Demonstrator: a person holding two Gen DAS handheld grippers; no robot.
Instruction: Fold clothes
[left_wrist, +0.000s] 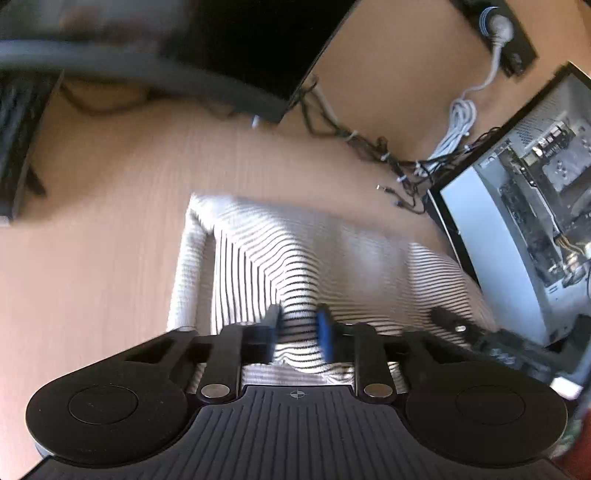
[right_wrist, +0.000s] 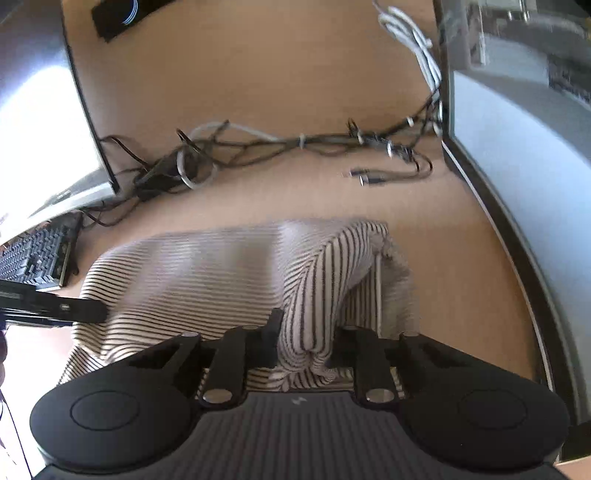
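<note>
Starting with the left wrist view: the left gripper (left_wrist: 300, 334) is pinching a raised fold of the striped garment (left_wrist: 317, 251), its blue-padded fingers (left_wrist: 325, 336) pressing in on the cloth from both sides, so the jaws are clamped on the fabric. The garment is lying across the wooden desk (left_wrist: 110, 206), with a plain white ribbed band (left_wrist: 188, 273) running along its left edge. The tip of the right gripper (left_wrist: 448, 319) is showing at the right, resting against the same cloth. Behind it, a bundle of dark cables (left_wrist: 369, 144) is trailing toward an open computer case (left_wrist: 517, 206), a white cable (left_wrist: 458, 125) is coiling near it, and a dark monitor (left_wrist: 255, 48) is sitting at the back. The frame is blurring somewhat.

Over to the right wrist view: the right gripper (right_wrist: 304, 343) is gripping a bunched ridge of the striped garment (right_wrist: 207, 273), the cloth filling the gap between its black fingers (right_wrist: 271, 336), jaws closed on it. The fabric is rising from the desk (right_wrist: 443, 258) up into that grip. The left gripper (right_wrist: 81, 310) is poking in from the left, touching the garment's edge. A keyboard (right_wrist: 33, 258) is sitting at far left, tangled cables (right_wrist: 236, 151) are sprawling behind, and the computer case (right_wrist: 517, 155) is standing along the right.
</note>
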